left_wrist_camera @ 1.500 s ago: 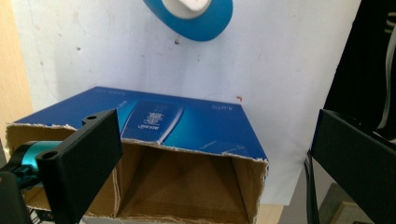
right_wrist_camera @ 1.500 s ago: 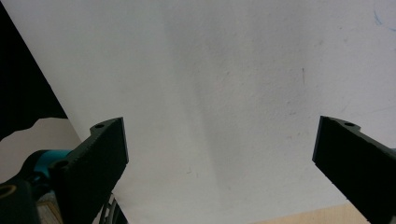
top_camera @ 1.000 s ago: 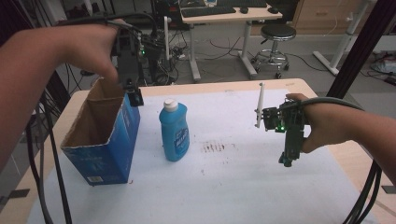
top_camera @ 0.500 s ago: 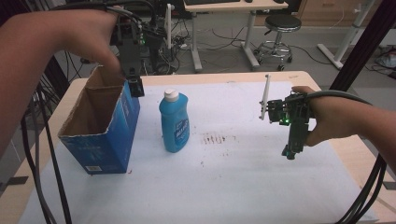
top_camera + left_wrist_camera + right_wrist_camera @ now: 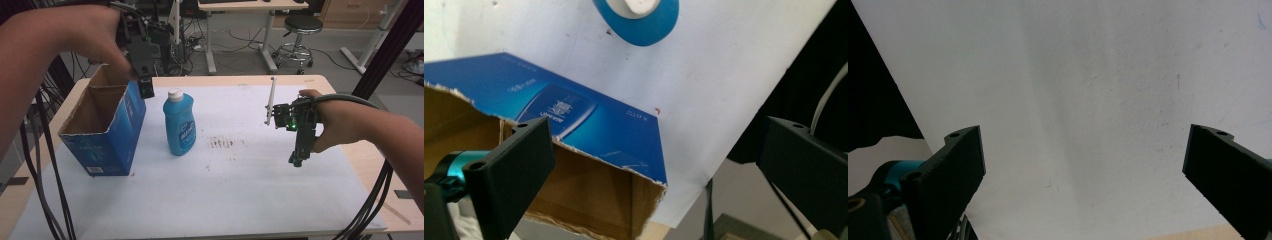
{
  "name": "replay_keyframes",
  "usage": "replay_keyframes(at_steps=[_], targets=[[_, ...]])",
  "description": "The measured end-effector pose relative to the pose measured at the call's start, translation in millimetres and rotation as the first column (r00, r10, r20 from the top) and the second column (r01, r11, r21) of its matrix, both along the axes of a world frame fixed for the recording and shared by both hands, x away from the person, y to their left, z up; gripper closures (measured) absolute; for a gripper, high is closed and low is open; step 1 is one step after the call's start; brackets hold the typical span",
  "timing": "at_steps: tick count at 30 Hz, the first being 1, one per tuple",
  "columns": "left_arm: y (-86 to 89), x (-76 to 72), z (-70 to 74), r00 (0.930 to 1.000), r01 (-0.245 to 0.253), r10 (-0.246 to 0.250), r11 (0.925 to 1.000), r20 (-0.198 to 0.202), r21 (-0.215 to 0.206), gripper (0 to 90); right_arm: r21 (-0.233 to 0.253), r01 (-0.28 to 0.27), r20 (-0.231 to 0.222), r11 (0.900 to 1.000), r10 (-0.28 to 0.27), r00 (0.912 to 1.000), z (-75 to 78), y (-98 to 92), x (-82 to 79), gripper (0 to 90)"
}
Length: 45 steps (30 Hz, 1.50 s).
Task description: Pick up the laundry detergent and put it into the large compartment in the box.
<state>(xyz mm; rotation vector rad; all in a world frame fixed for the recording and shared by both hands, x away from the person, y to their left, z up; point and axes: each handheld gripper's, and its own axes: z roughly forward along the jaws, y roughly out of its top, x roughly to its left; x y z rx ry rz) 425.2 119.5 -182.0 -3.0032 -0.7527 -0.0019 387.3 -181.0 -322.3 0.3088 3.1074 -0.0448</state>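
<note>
Up at the far left of the desk (image 5: pixel 240 195), the left gripper (image 5: pixel 145 89) hangs over the open cardboard box (image 5: pixel 102 131), right above the box's far right corner. Its jaws are spread wide with nothing between them. From the left gripper view, the box (image 5: pixel 589 150) lies directly below the jaws, its torn brown rim and blue printed side showing between and under them, and the blue bottle (image 5: pixel 639 15) with its white cap stands farther out ahead on the white sheet. In the high view that bottle (image 5: pixel 179 125) stands upright just to the right of the left gripper and a little nearer the person, close beside the box but not touching it.

Over on the right half of the desk, the right gripper (image 5: pixel 297 159) points down at the white sheet, well apart from the bottle and the box. Its jaws are also spread wide and hold nothing; in the right gripper view, bare white sheet (image 5: pixel 1088 100) lies beneath them. A cable trails from this gripper off the near right edge.
</note>
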Motion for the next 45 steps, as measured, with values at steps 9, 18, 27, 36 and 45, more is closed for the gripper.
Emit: replay_keyframes(at_steps=[9, 18, 27, 36, 45], targets=[[-8.4, -4.1, 0.0, 0.9767, -0.213, 0.212, 0.9763, -0.034, -0.038, 2.0, 0.007, -0.009, 0.018, 1.000, 0.009, 0.9998, 3.8, -2.0, -3.9, 2.3], [-12.5, -5.2, -7.0, 0.9111, -0.410, 0.404, 0.9079, -0.081, -0.086, 2.0, 0.007, -0.010, 0.034, 1.000, 0.010, 0.9994, 4.6, -1.0, -9.5, 2.3], [-20.0, -2.8, -13.0, 0.8871, -0.462, 0.460, 0.8818, -0.042, -0.097, 2.0, 0.008, -0.009, 0.042, 1.000, 0.009, 0.9991, 4.4, 0.3, -12.8, 2.3], [-34.8, 6.8, -25.0, 0.8925, -0.451, 0.449, 0.8886, -0.048, -0.083, 2.0, -0.002, -0.019, 0.043, 1.000, 0.019, 0.9989, 3.6, 2.8, -13.4, 2.3], [-35.7, 18.7, -42.8, 0.8824, -0.470, 0.470, 0.8766, -0.027, -0.104, 2.0, -0.005, -0.008, 0.036, 1.000, 0.008, 0.9993, 1.1, 2.6, -14.3, 2.3]])
